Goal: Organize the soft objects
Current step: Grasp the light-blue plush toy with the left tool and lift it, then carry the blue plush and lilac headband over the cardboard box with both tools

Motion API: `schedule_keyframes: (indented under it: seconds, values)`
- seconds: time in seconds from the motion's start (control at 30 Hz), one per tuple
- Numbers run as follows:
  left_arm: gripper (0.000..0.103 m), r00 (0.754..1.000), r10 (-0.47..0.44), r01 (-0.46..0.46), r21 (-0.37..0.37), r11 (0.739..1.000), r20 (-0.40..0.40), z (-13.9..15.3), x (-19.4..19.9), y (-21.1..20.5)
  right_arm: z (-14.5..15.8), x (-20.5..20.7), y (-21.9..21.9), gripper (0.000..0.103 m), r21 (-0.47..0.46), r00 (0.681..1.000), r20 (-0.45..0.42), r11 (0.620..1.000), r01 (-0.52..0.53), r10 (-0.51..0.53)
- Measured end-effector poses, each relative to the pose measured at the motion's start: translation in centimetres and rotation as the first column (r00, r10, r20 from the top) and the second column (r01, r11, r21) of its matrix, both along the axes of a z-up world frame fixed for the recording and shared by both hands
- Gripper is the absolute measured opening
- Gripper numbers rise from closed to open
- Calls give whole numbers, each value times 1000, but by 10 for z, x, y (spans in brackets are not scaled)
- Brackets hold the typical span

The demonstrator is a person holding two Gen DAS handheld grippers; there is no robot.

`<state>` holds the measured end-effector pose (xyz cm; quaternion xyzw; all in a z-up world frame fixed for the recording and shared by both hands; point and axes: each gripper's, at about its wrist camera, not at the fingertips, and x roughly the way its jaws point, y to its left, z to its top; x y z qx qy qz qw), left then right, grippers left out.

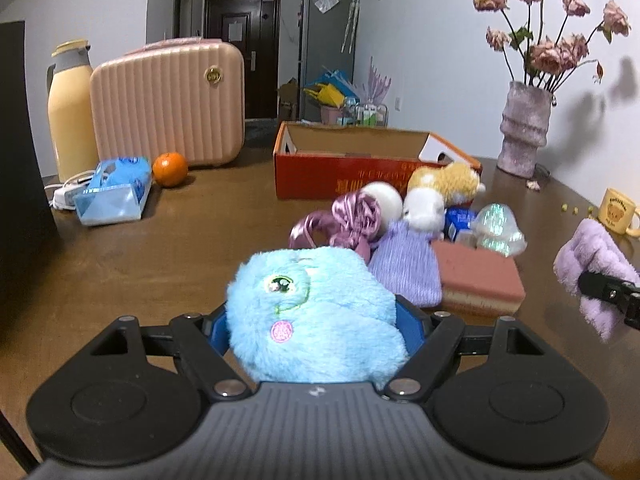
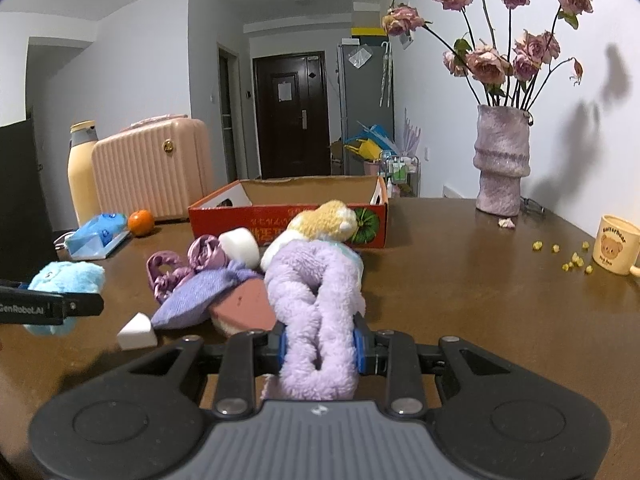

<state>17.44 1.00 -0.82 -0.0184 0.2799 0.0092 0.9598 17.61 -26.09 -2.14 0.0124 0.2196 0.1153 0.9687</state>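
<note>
My left gripper [image 1: 316, 332] is shut on a fluffy blue plush [image 1: 312, 312] with a green eye and pink cheek, held above the brown table [image 1: 180, 240]. My right gripper [image 2: 320, 344] is shut on a lilac braided fleece piece [image 2: 316, 304]. Each held item shows in the other view too: the lilac fleece [image 1: 592, 264] at the right edge, the blue plush [image 2: 66, 280] at the left. Beyond lies a pile: a purple satin scrunchie [image 1: 356, 212], a lilac knit pouch [image 1: 404, 268], a pink sponge [image 1: 480, 276], a yellow-and-white plush [image 1: 444, 188]. An open red cardboard box [image 1: 340, 176] stands behind.
A pink suitcase [image 1: 168, 104], a yellow flask [image 1: 70, 108], an orange [image 1: 170, 169] and a blue tissue pack [image 1: 116, 192] sit at the left. A vase of dried roses [image 2: 502, 160] and a yellow mug [image 2: 614, 246] stand right. A white foam wedge [image 2: 136, 332] lies near.
</note>
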Motion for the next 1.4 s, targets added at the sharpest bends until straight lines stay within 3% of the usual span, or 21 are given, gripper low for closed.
schedule_keyframes:
  seconds: [0.63, 1.4]
  values:
    - [79, 995, -15, 19, -38, 999, 103, 41, 55, -12, 28, 65, 5, 28, 19, 999, 51, 1000, 3, -4]
    - [79, 984, 6, 10, -83, 996, 180, 68, 142, -15, 53, 158, 25, 28, 55, 997, 79, 998, -4, 0]
